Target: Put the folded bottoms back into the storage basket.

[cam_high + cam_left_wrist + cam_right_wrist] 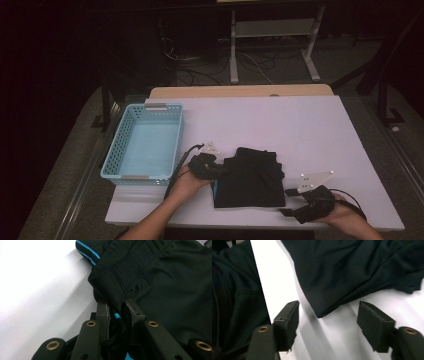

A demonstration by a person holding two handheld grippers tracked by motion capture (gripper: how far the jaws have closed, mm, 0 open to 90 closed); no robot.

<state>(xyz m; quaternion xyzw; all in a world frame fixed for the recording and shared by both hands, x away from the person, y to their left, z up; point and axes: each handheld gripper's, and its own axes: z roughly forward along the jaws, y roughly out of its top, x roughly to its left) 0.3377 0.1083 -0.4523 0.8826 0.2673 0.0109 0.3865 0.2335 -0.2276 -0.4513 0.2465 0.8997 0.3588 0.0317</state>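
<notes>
A black pair of shorts [252,180] with a blue stripe lies folded on the white table [280,125], near its front edge. My left gripper [212,170] is at the garment's left edge, shut on the shorts' waistband [117,280], with fabric pinched between the jaws. My right gripper [290,200] rests on the table at the garment's right front corner, open, with nothing between its jaws. In the right gripper view a corner of the shorts [352,277] lies just ahead of the jaws, apart from them.
An empty light-blue plastic basket [145,142] stands at the table's left. Bare white tabletop stretches behind and to the right of the garment. Beyond the table, a metal stand [272,40] and cables lie on the dark floor.
</notes>
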